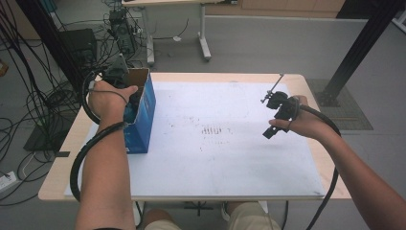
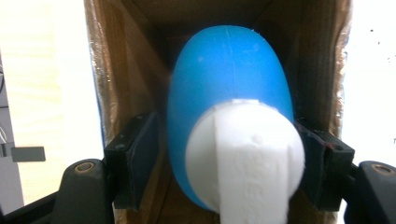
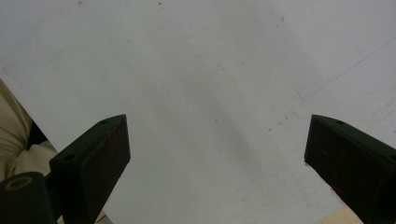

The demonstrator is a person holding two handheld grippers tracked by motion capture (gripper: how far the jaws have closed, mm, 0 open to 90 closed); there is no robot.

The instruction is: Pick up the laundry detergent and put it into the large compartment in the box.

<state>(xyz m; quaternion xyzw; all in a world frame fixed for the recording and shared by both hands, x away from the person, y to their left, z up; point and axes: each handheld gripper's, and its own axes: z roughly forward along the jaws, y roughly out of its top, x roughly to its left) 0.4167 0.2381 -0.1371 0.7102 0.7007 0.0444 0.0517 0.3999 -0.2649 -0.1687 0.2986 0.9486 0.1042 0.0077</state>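
An open blue cardboard box (image 1: pixel 143 120) stands at the left of the table. My left gripper (image 1: pixel 133 98) reaches down into it from above, under the person's hand. In the left gripper view its jaws (image 2: pixel 229 154) are shut on a blue egg-shaped bottle (image 2: pixel 229 74) with a white cap (image 2: pixel 247 154), between the brown inner walls of the box (image 2: pixel 121 84). My right gripper (image 1: pixel 270 129) hovers over the right part of the white mat (image 1: pixel 220 153). Its jaws (image 3: pixel 217 154) are wide open with only the mat (image 3: pixel 210 70) between them.
The white mat covers most of the light wooden table (image 1: pixel 62 158). Cables (image 1: pixel 28 96) and equipment lie on the floor at the left. Another table's legs (image 1: pixel 205 43) stand behind, and a black post (image 1: pixel 359 52) rises at the right.
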